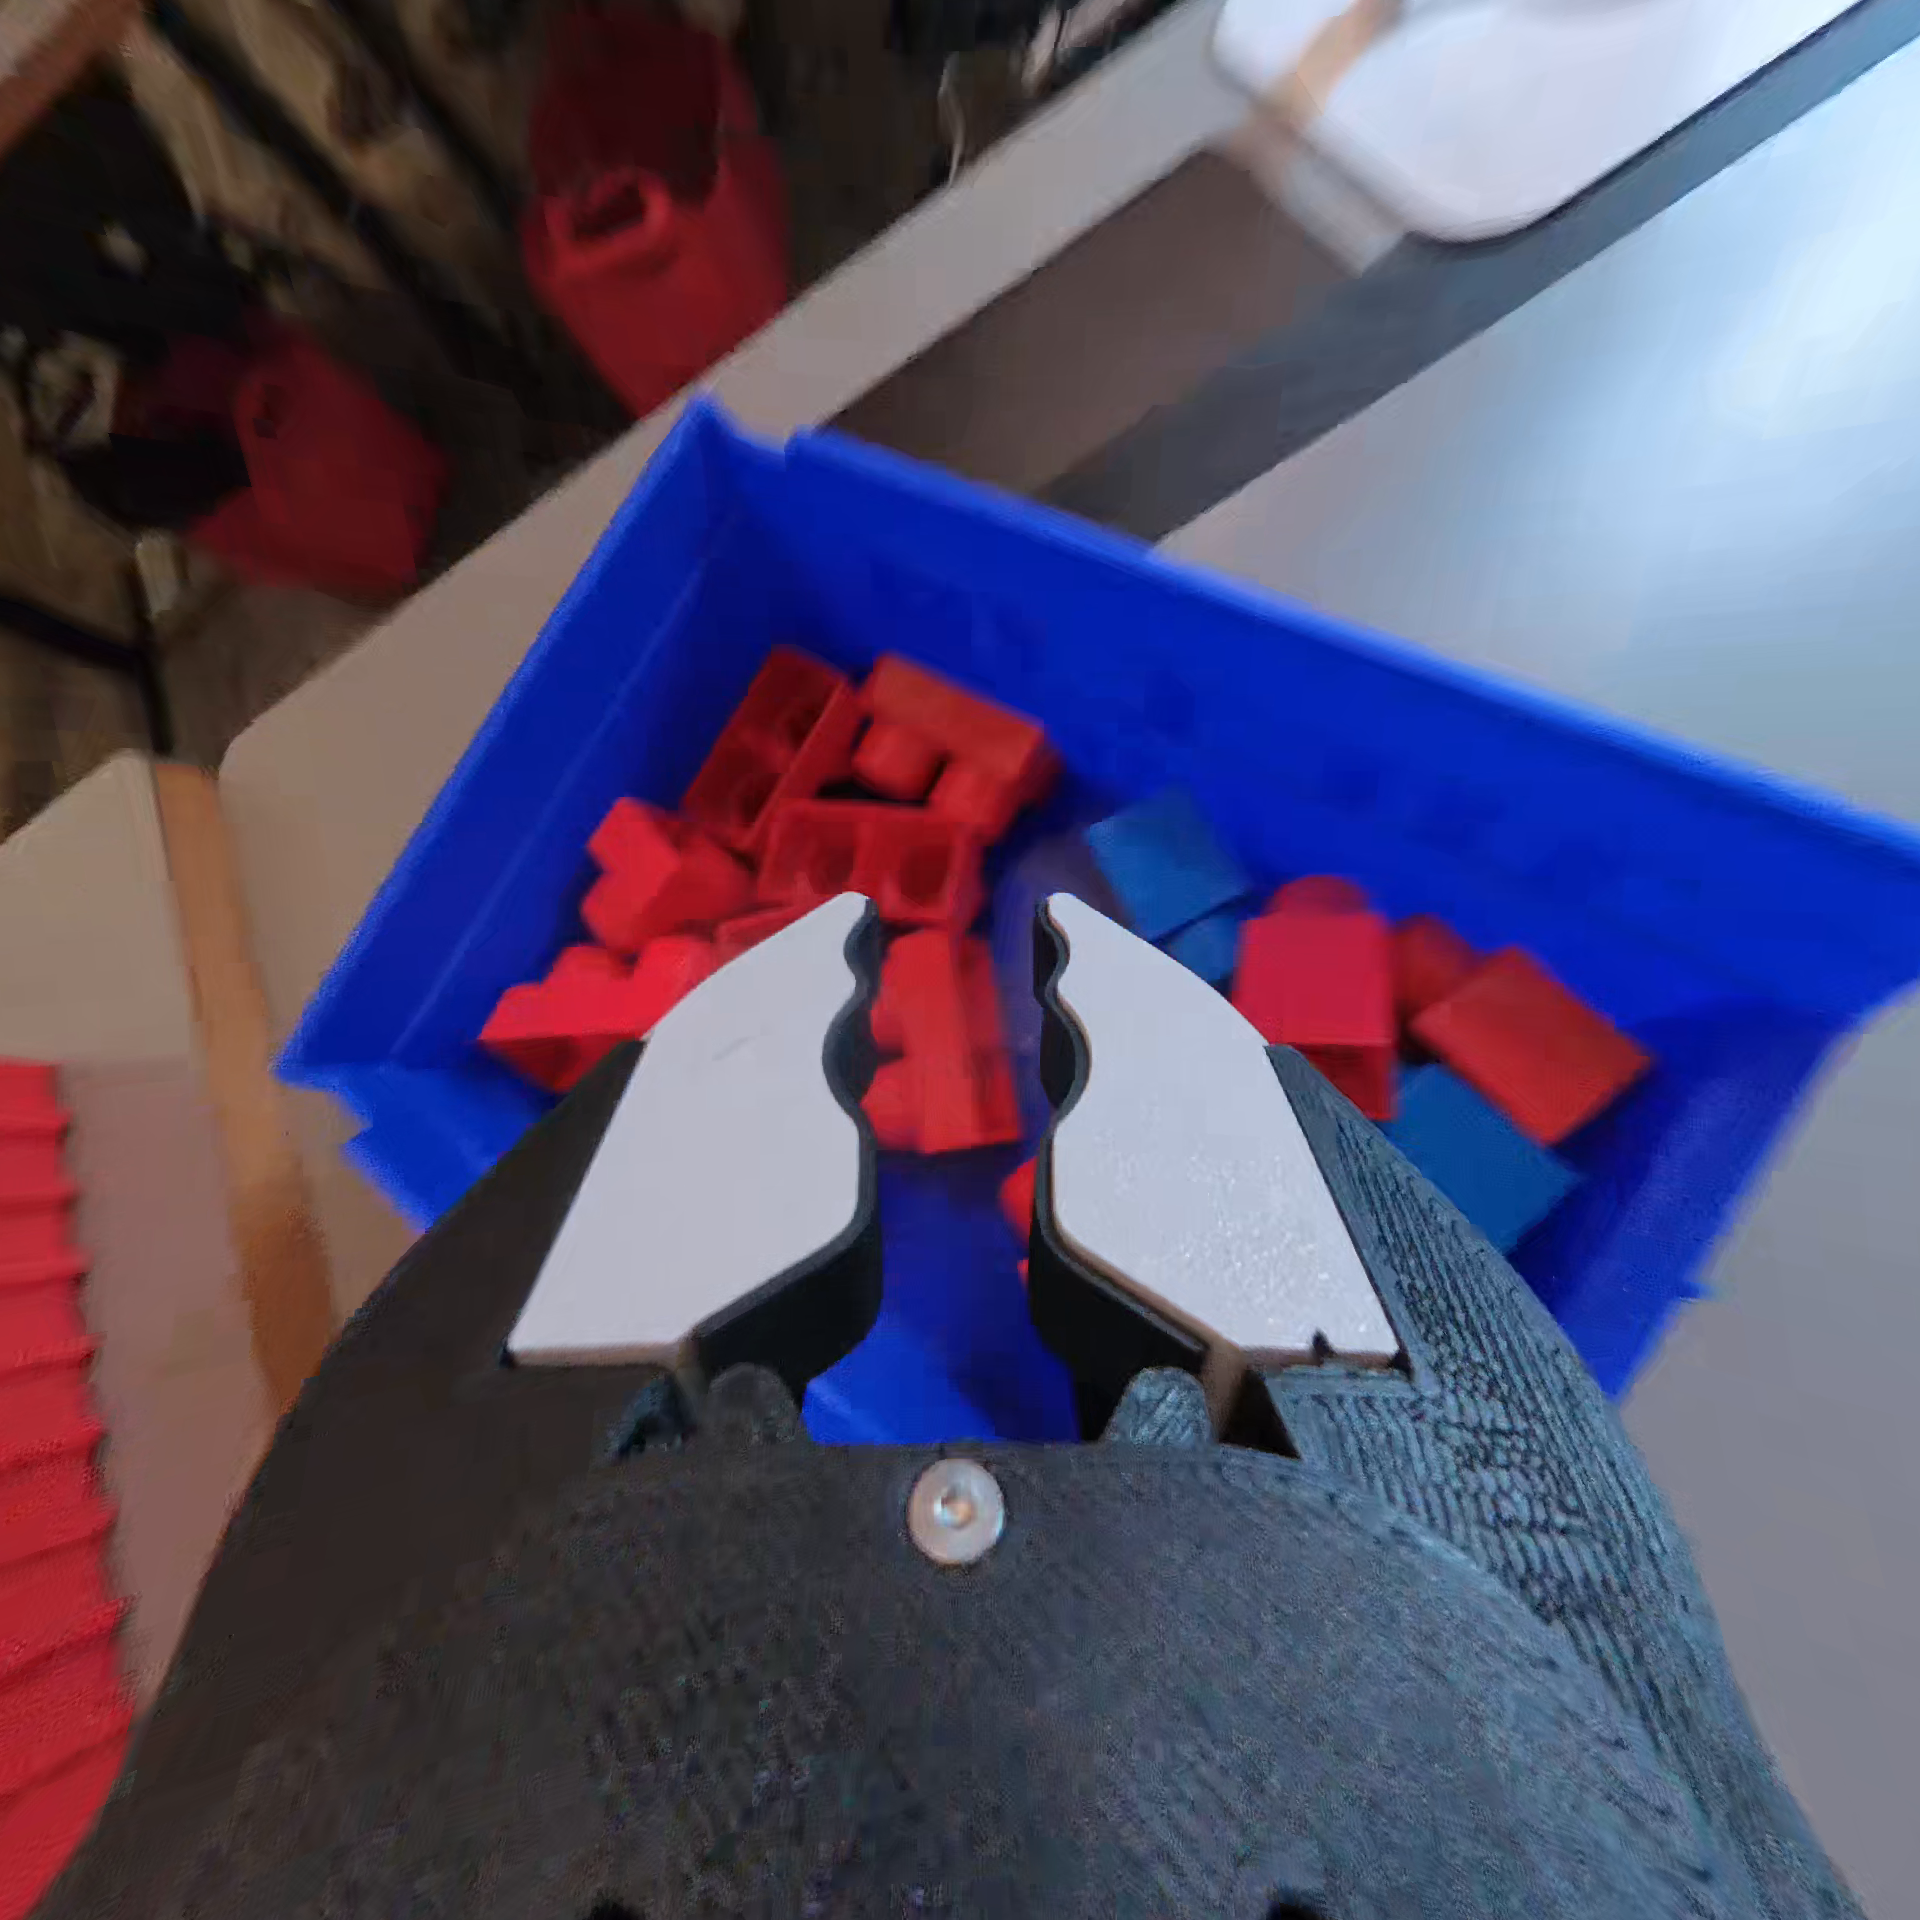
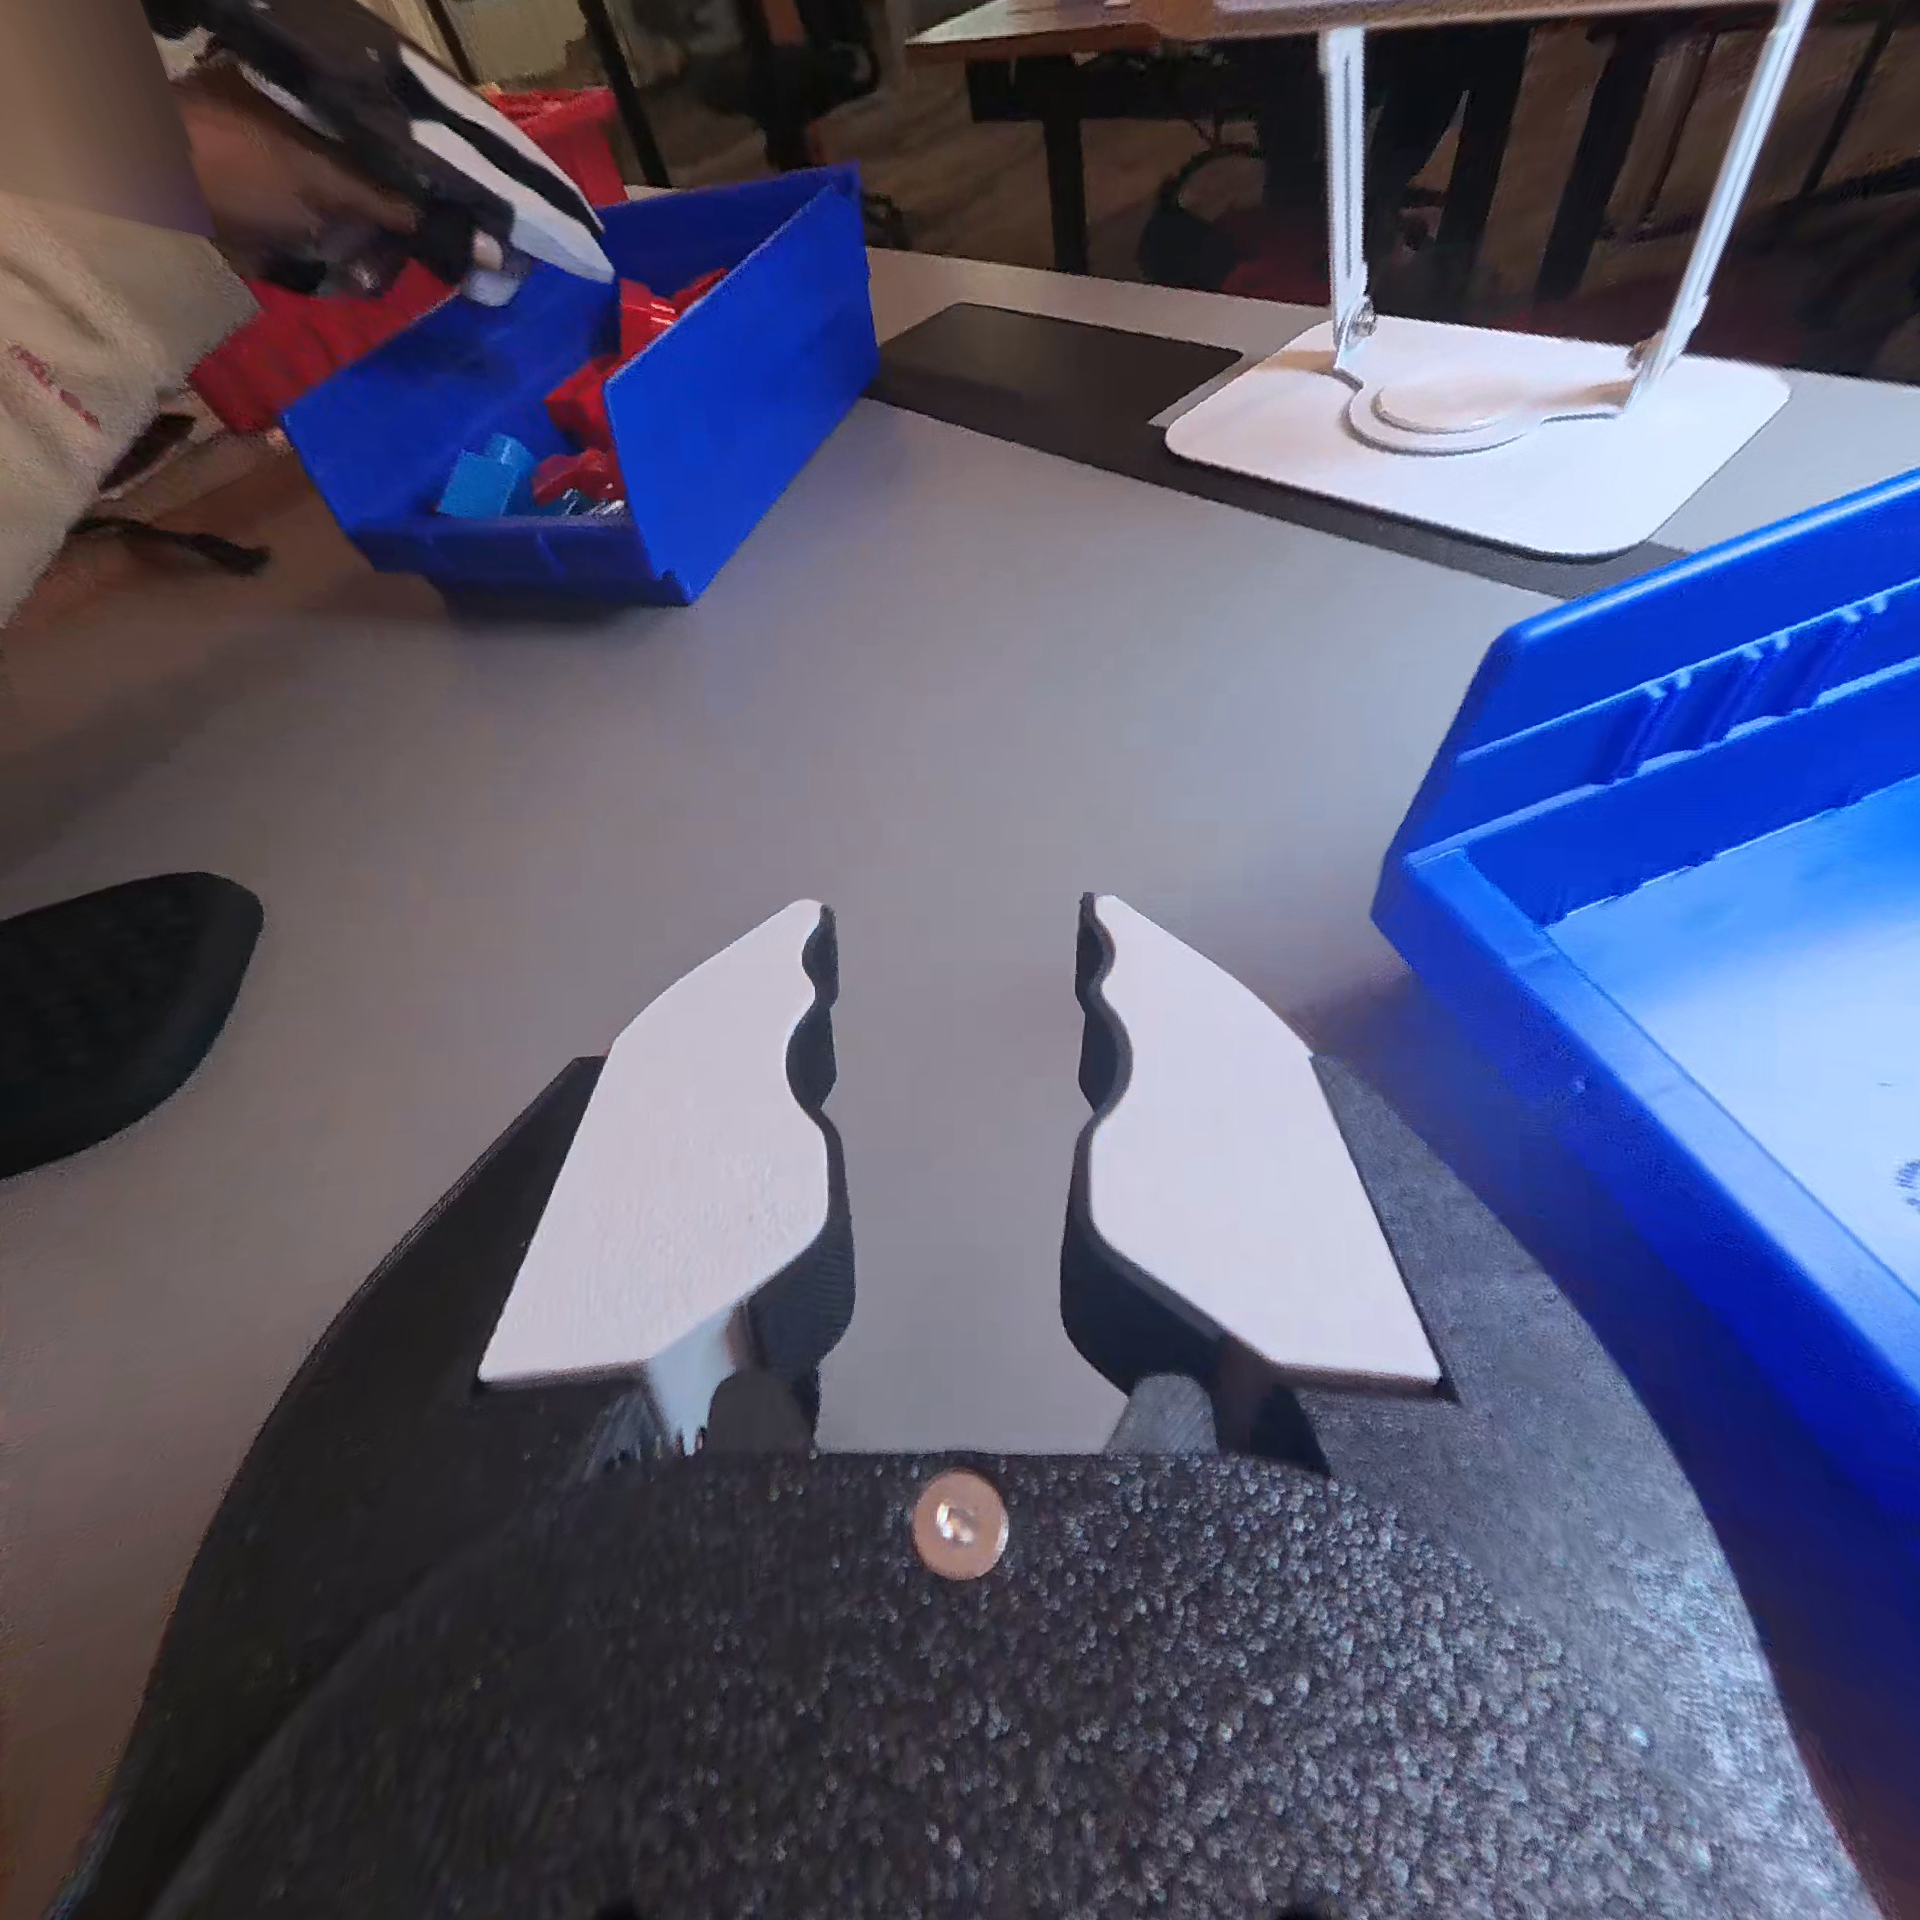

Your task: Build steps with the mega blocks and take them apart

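Left gripper [image 1: 956, 909] parted over blue bin [image 1: 1195, 623], jumbled red and blue blocks [image 1: 945, 1039]

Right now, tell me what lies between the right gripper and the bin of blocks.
Only bare grey table between the right gripper and the blue bin, seen in the right wrist view.

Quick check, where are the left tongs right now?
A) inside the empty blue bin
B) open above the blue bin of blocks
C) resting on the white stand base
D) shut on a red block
B: the left tongs are open with nothing between their fingers, hanging over the blue bin that holds red blocks and blue blocks; the right wrist view shows them above that bin too.
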The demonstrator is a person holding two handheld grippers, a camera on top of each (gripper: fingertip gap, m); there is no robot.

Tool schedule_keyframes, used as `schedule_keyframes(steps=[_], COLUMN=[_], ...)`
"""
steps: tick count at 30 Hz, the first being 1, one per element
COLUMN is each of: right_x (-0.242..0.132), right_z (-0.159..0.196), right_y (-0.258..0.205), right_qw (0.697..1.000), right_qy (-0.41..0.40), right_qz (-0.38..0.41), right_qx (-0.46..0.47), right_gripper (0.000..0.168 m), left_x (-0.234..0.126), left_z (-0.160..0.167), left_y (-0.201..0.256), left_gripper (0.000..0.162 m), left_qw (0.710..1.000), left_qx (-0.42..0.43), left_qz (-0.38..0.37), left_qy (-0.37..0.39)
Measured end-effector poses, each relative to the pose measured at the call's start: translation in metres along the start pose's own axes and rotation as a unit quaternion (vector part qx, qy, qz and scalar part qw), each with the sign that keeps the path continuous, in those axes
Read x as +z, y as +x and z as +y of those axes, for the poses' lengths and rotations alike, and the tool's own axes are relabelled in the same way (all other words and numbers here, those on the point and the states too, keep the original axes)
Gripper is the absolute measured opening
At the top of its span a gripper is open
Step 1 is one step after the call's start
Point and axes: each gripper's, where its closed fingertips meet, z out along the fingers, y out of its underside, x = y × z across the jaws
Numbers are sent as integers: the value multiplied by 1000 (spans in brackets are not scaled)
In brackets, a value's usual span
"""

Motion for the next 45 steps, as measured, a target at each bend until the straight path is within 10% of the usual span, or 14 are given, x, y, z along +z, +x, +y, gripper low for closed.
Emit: schedule_keyframes(steps=[9,13,20,26,31,38,42,45], right_x=[5,7,13,27,33,44,50,47], right_z=[13,18,20,16,-1,-8,2,3], right_y=[-12,-14,-31,-79,-122,-129,-124,-119], right_qw=[999,999,998,990,953,885,880,899], right_qy=[-5,-10,-4,1,13,19,12,9], right_qz=[-10,-14,-48,-138,-271,-341,-337,-337], right_qx=[-35,-37,-37,-25,135,317,335,279], right_gripper=[40,38,38,50,60,53,40,40], left_x=[68,66,5,-73,-111,-114,-110,-110], left_z=[80,67,-8,-80,-86,-60,-52,-50], left_y=[-10,-27,1,130,270,371,383,383], left_gripper=[35,9,9,9,8,8,9,19], left_qw=[967,957,951,892,779,715,727,799], left_qx=[37,124,238,348,472,533,528,428], left_qz=[-1,-82,-181,-217,-226,-176,-129,11], left_qy=[-253,-247,-81,189,345,416,419,422])
